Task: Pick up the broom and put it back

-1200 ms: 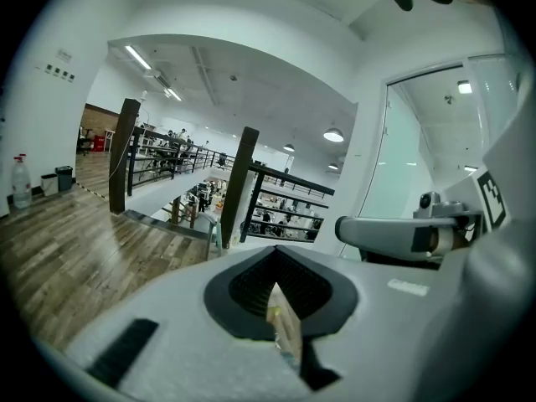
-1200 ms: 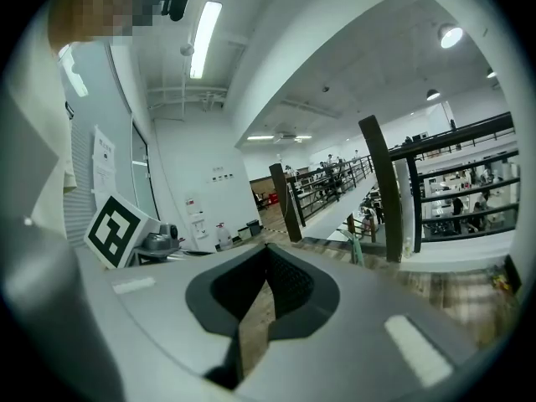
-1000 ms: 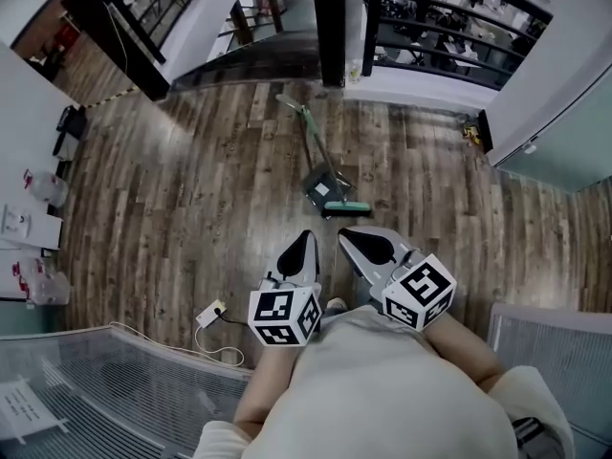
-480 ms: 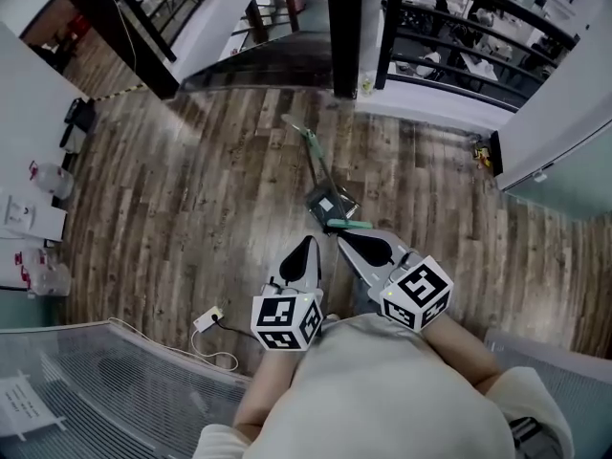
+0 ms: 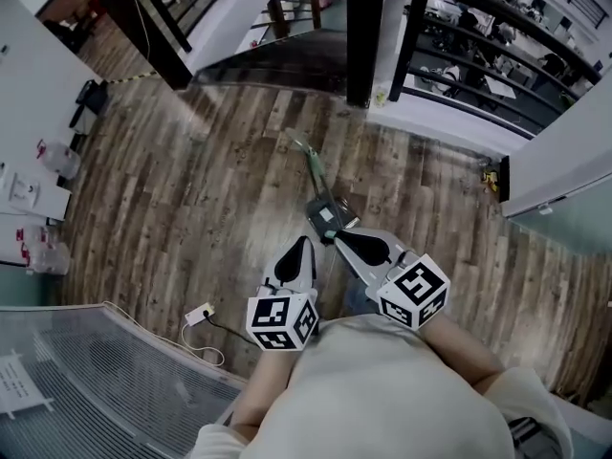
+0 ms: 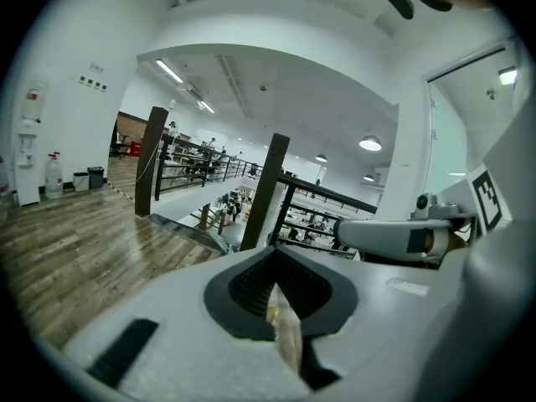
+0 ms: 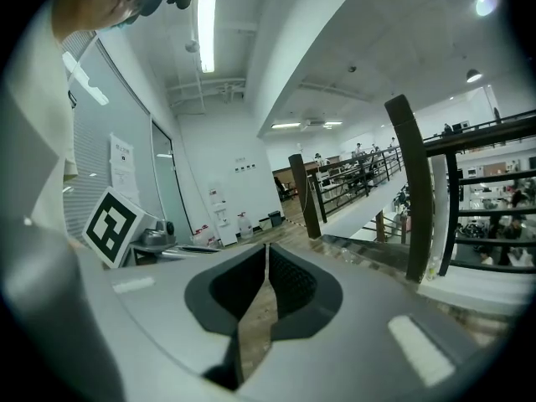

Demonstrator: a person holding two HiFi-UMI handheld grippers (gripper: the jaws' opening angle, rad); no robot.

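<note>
The broom (image 5: 318,182) lies on the wood floor in the head view, its thin green handle pointing away towards the stairs. Its dark head end (image 5: 327,215) rests just beyond my gripper tips. My left gripper (image 5: 305,243) is held low over the floor, a little to the left of the head end. My right gripper (image 5: 340,238) sits right at the near edge of the head end and hides part of it. Both are shut and hold nothing. In the left gripper view (image 6: 272,254) and the right gripper view (image 7: 266,249) the jaws meet at their tips; the broom is not in either view.
A black post (image 5: 363,36) and a dark railing (image 5: 478,51) stand beyond the broom, with a stairway (image 5: 277,60) going down at their left. A white power strip (image 5: 200,313) with its cable lies on the floor at the left. A ribbed pale panel (image 5: 86,371) fills the near left.
Both grippers have moved forward over the floor towards the broom. The broom's head end, well ahead of them before, now lies at their tips and the right gripper hides its green edge.
</note>
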